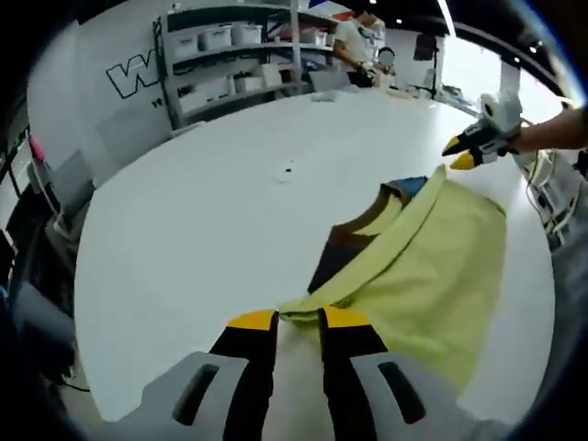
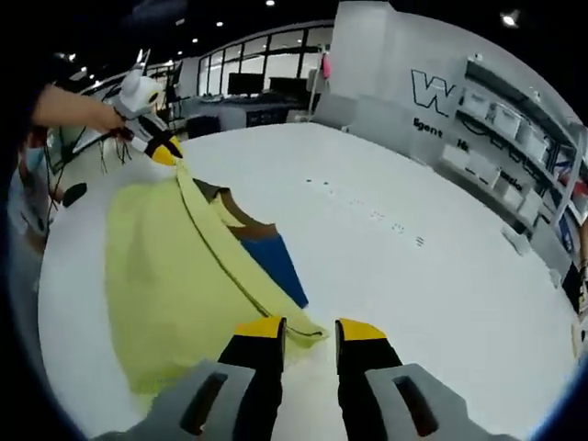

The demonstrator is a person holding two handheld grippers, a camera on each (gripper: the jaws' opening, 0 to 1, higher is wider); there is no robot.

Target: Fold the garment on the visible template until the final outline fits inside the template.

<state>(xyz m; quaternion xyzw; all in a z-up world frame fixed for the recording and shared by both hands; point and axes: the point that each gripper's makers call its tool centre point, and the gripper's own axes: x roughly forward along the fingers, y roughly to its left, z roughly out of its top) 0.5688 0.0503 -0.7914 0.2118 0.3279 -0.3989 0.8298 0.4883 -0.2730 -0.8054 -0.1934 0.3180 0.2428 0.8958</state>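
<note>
Left gripper view: a yellow garment (image 1: 432, 266) is seen lying on a white table (image 1: 202, 230), with a dark template (image 1: 342, 257) of brown and blue showing from under its near edge. One corner of the cloth is pinched between the yellow-tipped jaws of the left gripper (image 1: 299, 322), which are nearly pressed together on it. At the far end of the same edge the right gripper (image 1: 457, 152) is seen held by a hand; it appears to be closed on the opposite corner, though at that distance this cannot be told for certain. In the right gripper view the right gripper (image 2: 308, 333) is shown with the cloth's tip lying against the inner face of one jaw, and a gap is seen beside it, so a firm pinch cannot be confirmed. The raised edge is stretched into a taut band between the two grippers. The fabric is judged to be light, limp and easily creased; it should be taken at corners or along a hem, and kept under even tension so that no sag or wrinkle is carried into the fold.
</note>
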